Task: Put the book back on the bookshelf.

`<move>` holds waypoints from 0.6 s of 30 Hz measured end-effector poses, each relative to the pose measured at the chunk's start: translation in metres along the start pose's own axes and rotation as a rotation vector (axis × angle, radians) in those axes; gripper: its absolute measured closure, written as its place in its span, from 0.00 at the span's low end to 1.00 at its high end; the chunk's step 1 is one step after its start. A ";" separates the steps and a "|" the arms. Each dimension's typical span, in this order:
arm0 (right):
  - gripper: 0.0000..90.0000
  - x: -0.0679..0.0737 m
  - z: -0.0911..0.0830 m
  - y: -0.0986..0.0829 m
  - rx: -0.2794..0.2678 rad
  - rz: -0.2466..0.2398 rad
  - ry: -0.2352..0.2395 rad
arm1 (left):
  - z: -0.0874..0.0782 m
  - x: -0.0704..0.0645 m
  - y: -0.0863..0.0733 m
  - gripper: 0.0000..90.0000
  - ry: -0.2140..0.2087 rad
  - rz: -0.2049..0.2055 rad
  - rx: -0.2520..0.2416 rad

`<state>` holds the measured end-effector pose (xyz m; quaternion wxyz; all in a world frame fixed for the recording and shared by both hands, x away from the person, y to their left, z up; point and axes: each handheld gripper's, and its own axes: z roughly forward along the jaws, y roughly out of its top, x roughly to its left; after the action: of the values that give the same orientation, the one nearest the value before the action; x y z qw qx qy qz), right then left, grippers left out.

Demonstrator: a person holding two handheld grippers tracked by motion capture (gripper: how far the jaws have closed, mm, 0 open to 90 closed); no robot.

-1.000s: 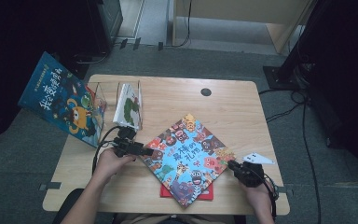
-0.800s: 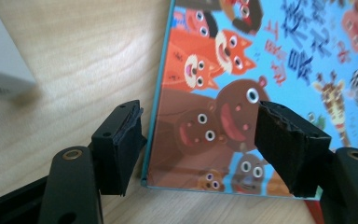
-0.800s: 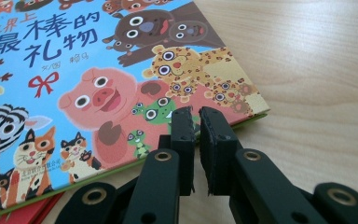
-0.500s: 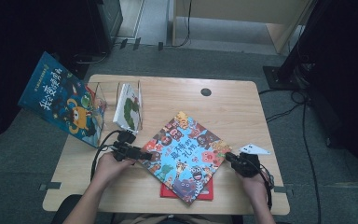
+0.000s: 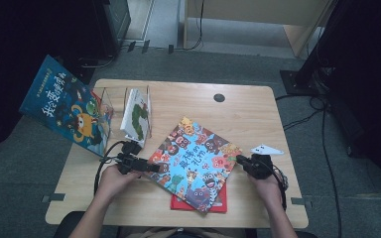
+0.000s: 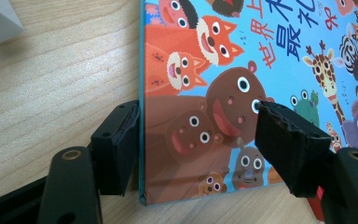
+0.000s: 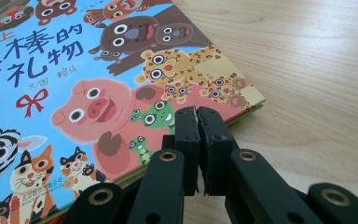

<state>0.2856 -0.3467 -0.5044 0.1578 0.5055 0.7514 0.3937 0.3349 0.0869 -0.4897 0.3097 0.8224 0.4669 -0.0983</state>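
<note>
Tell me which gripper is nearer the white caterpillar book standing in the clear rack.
Left. The left gripper sits just below the caterpillar book, at the animal book's left edge; the right gripper is across that book, farther off.

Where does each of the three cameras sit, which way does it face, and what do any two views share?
High view: fixed above the person's side, looking forward and down on the wooden table; both forearms enter from the bottom.
Left gripper view: rides the left gripper, looking along its open jaws, which straddle a corner of the animal picture book.
Right gripper view: rides the right gripper, looking along its shut jaws at the same book's edge.
Shared: all three show that book and the tabletop; the high view also shows both grippers at the book's opposite sides.
</note>
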 end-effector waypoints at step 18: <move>0.97 -0.007 0.015 0.011 0.036 -0.052 0.038 | 0.002 0.010 0.018 0.33 0.034 -0.024 -0.017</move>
<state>0.3048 -0.3442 -0.5069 0.1444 0.4808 0.7743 0.3853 0.3554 0.0857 -0.4882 0.3077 0.8157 0.4826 -0.0841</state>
